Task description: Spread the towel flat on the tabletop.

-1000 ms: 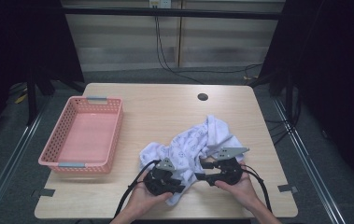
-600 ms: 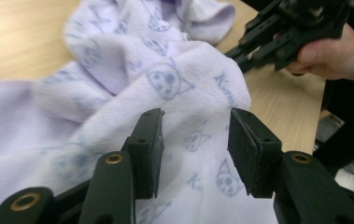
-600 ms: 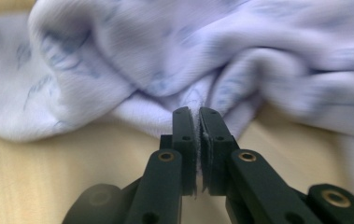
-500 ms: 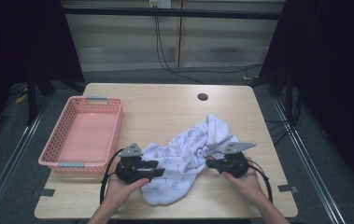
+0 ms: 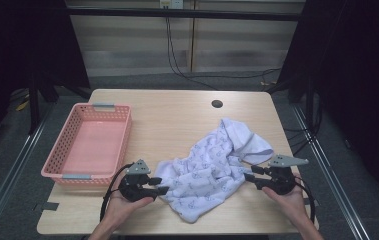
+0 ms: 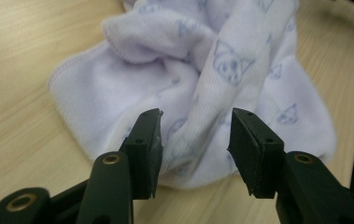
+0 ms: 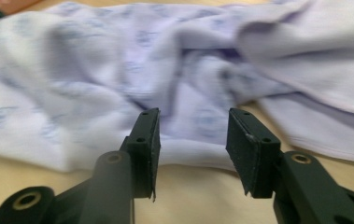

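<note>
Wooden desk (image 5: 177,120) carries a crumpled white cat-printed fleece cloth (image 5: 212,167) near its front edge; left gripper (image 5: 161,190) released beside it, right gripper (image 5: 249,177) just opened, nothing clasped.

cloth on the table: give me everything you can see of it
The cloth is a soft, fleecy-looking white or pale lilac piece printed with small blue cat faces, with a stitched hem along its edges. It lies crumpled and partly spread on the wooden table, right of the pink basket and apart from it. One plain, unprinted side is folded over at its far right end. It lies between the left gripper and right gripper; both stand open at its edges, neither clamping it.
</note>
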A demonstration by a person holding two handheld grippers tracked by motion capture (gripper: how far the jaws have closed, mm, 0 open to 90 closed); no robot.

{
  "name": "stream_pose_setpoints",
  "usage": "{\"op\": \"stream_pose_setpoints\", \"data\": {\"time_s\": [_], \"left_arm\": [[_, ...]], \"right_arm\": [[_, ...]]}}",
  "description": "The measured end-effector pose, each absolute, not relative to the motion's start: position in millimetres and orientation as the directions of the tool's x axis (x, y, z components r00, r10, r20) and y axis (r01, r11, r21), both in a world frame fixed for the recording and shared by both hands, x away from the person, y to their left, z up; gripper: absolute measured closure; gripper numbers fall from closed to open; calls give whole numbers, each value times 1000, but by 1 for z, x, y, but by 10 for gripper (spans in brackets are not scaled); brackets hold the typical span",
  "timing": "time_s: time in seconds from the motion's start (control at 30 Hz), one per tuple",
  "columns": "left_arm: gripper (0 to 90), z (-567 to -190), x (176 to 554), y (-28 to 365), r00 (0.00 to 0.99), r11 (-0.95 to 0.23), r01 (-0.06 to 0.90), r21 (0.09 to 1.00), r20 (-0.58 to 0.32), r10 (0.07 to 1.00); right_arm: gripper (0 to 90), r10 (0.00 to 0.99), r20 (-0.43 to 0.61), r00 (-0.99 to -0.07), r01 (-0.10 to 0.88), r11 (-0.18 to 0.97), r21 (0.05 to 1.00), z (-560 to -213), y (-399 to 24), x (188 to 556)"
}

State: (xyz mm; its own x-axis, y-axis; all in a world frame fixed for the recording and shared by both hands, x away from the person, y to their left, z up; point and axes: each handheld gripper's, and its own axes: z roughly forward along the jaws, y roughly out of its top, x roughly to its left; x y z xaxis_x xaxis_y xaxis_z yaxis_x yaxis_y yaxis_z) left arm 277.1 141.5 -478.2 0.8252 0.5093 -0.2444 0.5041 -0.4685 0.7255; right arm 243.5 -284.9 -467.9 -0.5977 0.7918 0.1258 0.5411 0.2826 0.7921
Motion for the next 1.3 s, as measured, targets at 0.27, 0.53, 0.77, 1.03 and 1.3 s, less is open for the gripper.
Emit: {"op": "stream_pose_setpoints", "data": {"time_s": [0.27, 0.53, 0.77, 1.03, 1.3], "left_arm": [[856, -483, 281, 121, 835, -474, 523, 708, -315, 452], [857, -475, 285, 120, 832, -446, 513, 733, -298, 467], [863, -446, 299, 109, 846, -372, 491, 788, -329, 421], [851, -446, 321, 72, 849, -410, 482, 774, -297, 437], [812, -482, 333, 63, 816, -414, 552, 724, -365, 449]], "right_arm": [[523, 656, 167, -736, 518, 388, 762, -476, -227, 234], [486, 569, 185, -801, 480, 426, 767, -474, -184, 221], [467, 609, 180, -773, 478, 372, 796, -462, -200, 228], [453, 690, 148, -708, 474, 309, 824, -450, -224, 228], [401, 604, 239, -760, 494, 298, 817, -454, -207, 224]]}}
